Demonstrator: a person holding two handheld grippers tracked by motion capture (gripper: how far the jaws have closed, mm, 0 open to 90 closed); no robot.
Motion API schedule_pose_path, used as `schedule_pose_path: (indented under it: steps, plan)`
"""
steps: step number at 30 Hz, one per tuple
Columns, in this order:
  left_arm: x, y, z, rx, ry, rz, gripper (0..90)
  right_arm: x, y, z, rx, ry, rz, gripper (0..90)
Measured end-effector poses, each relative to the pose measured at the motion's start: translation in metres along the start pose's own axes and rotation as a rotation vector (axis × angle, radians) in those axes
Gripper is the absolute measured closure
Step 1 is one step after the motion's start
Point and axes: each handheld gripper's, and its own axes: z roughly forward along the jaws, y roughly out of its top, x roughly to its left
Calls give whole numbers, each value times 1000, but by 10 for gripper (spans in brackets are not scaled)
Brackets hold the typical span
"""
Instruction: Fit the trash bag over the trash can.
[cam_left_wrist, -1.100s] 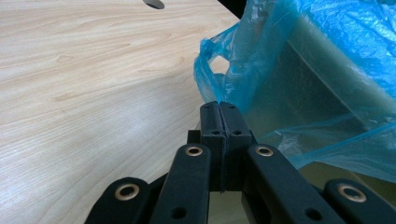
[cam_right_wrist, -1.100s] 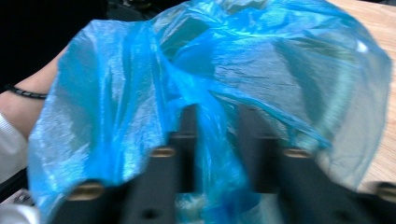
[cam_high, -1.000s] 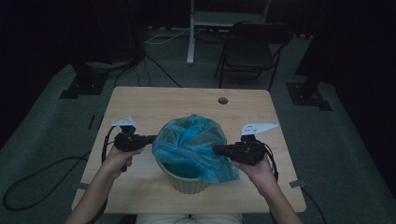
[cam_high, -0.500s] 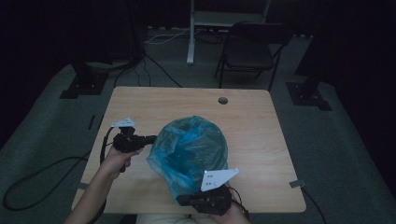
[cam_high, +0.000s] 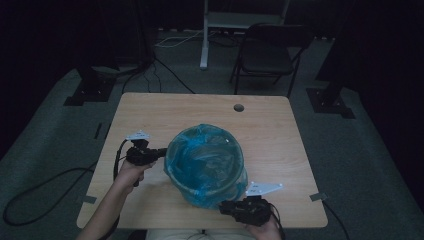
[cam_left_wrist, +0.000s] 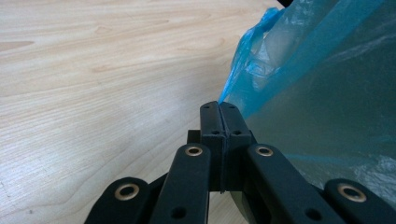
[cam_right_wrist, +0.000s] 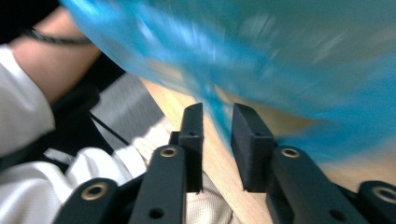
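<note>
The blue plastic bag (cam_high: 207, 162), which a second earlier had sat bunched in the mouth of the bin with a gripper pinching it on each side, now lay stretched over the bin's rim (cam_high: 172, 177) as a round, open liner. The right gripper (cam_high: 227, 206) had come away from the bag's right side, swung down to the near edge of the table (cam_high: 150, 110) and stood at the bag's lower near skirt. Its jaws had just been opening: in the right gripper view they stood a little apart with a fold of the blue film (cam_right_wrist: 219, 116) running between them, blurred, so whether the pads still pressed on it I could not tell; it looked like a release. The left gripper (cam_high: 164, 151) stayed at the left of the bin, jaws shut tight on a thin edge of the bag (cam_left_wrist: 238, 88), as the left gripper view showed. By my reading the near side of the liner had been pulled down over the rim, and what remained was to seat the left side and let go. The bin stood a little near of the table's middle, towards its near edge; nothing could be made out inside the liner beyond creased film. A small round hole (cam_high: 238, 107) marked the table near its far edge.
</note>
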Motion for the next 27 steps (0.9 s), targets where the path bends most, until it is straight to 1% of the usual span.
schedule_pose_path:
  steps: [2,4,5,6,7,8,9,10,12,13,14,15,16,17,18,20,21,22,23,24,25,26,27]
  plan:
    - [-1,1,-3,-11,7,3,900,1,7,-20,-59,-17,-1,668]
    - [-3,2,-7,-29,-3,3,900,1,14,-40,-113,-24,1,617]
    - [-4,3,-9,-32,-2,5,900,2,18,-51,-141,-46,-5,606]
    - [-4,3,-9,-32,-2,5,900,2,18,-51,-141,-46,-5,606]
    - [-4,4,-11,-35,-9,15,900,1,22,-61,-178,-74,-15,589]
    - [-6,4,-12,-39,-10,17,900,-3,27,-72,-216,-127,-17,547]
    - [-6,5,-12,-35,-15,21,900,-10,34,-81,-243,-176,-1,509]
    - [-7,5,-12,-39,-17,20,900,-17,40,-83,-247,-180,14,490]
    - [-7,4,-12,-40,-24,16,900,-29,49,-78,-235,-156,34,466]
    - [-7,4,-12,-44,-31,12,900,-34,53,-73,-221,-130,49,467]
    - [-7,4,-11,-41,-31,10,900,-39,56,-67,-197,-105,54,484]
    - [-7,4,-10,-40,-32,9,900,-43,58,-62,-177,-85,53,536]
    - [-6,4,-9,-38,-34,6,900,-47,60,-59,-161,-76,58,677]
    - [-6,4,-8,-34,-31,5,900,-50,61,-57,-143,-91,47,772]
    - [-6,4,-8,-34,-31,5,900,-50,61,-57,-143,-91,47,772]
    - [-6,5,-5,-33,-28,3,900,-59,63,-54,-136,-117,60,900]
    - [-6,5,-5,-33,-28,3,900,-59,63,-54,-136,-117,60,900]
    - [-5,6,-3,-26,-23,6,900,-60,64,-54,-133,-134,56,900]
    - [-6,6,-1,-14,-5,11,900,-67,65,-54,-136,-151,77,900]
    - [-5,5,0,-4,10,20,900,-69,65,-52,-128,-174,72,900]
    - [-5,4,2,1,14,17,900,-71,65,-50,-113,-210,61,900]
    - [-4,3,3,12,22,11,900,-75,63,-47,-101,-230,65,900]
    - [-2,1,4,18,27,13,900,-80,61,-43,-86,-240,77,900]
